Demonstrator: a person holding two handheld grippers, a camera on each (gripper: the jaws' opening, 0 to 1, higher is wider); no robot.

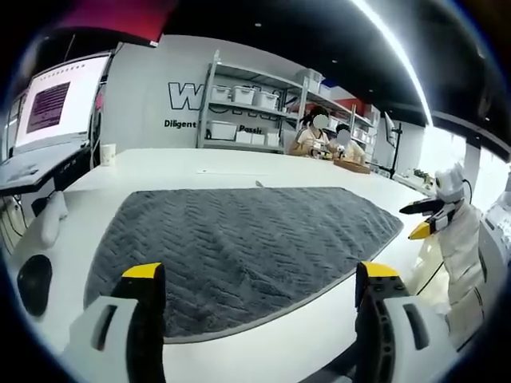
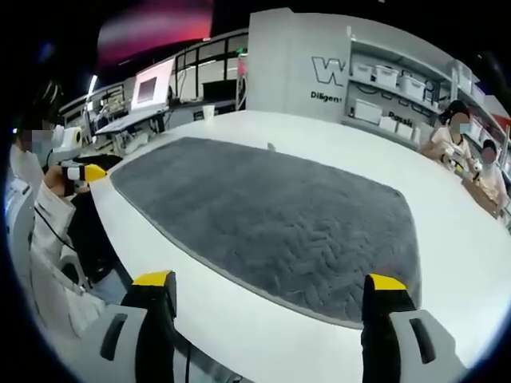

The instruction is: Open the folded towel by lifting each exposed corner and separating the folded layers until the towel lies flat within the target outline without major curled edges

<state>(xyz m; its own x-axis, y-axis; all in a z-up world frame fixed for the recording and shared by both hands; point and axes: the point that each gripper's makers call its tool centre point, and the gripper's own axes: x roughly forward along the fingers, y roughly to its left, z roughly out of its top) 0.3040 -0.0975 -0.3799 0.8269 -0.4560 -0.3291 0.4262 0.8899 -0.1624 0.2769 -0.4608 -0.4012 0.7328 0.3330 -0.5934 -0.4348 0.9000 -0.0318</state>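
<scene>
From my left claw [image 1: 259, 279], jaws spread wide and holding nothing, I look across the grey towel [image 1: 239, 247], which lies open and flat on the white bench [image 1: 160, 163]. Its near edge runs between my jaw tips; its lower corners are cut off behind them. At the right rim the other claw [image 1: 423, 219] pokes in, too small for me to tell its state. Behind, shelves [image 1: 247, 112] carry white bins [image 1: 243, 94], contents hidden.

From my right claw [image 2: 271, 283], jaws likewise spread and empty, the towel [image 2: 279, 215] stretches away on the bench [image 2: 463, 239], edges uncurled. At left, a person's hand holds the left claw [image 2: 84, 171], partly hidden. More shelf bins [image 2: 383, 76] stand closed at the back.
</scene>
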